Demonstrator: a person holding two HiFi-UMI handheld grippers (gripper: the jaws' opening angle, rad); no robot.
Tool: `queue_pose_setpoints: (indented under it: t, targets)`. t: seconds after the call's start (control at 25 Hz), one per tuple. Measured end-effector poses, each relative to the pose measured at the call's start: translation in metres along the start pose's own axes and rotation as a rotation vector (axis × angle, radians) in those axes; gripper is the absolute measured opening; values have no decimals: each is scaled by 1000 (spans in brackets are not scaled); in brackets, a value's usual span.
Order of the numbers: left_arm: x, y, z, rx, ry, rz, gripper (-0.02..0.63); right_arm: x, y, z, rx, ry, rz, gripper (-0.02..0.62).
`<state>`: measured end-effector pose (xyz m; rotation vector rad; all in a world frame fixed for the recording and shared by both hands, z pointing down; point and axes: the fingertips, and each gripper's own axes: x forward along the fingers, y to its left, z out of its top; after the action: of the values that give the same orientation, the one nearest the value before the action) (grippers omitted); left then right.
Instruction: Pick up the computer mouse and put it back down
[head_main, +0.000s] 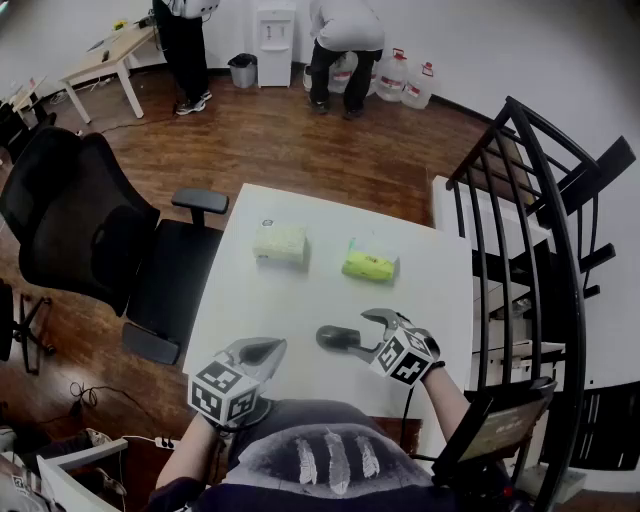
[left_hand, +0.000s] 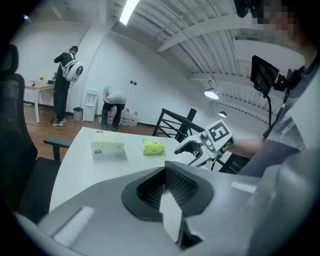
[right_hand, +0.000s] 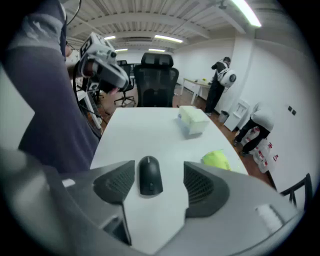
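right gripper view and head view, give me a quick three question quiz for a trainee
1. True or false: the right gripper holds the mouse lifted off the table.
2. Which lies nearer the office chair: A the pale tissue box, B the green pack?
3. Fill in: the left gripper's jaws are ____.
Key: 1 false, it lies on the table between open jaws. 2 A. 3 together.

Pale tissue box (head_main: 280, 243) beside green pack (head_main: 369, 265) on white table (head_main: 300, 300); office chair (head_main: 90, 220) at left
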<state>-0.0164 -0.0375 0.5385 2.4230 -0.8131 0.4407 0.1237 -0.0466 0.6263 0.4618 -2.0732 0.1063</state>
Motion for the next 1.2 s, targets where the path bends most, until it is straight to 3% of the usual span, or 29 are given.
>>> queue_pose_setpoints:
  t: [0.24, 0.52, 0.8, 1.2]
  targets:
    - [-3, 12, -12, -7, 10, -5, 15, 68, 13, -16, -84, 151, 89, 299]
    - [-5, 17, -14, -21, 13, 6, 16, 104, 22, -32, -155, 276, 167, 324]
    - [-3, 18, -7, -20, 3, 2, 15, 120, 32, -41, -168, 333, 217, 322]
    - [0, 16, -3, -8, 13, 0, 15, 116, 34, -42, -123, 316, 241, 293]
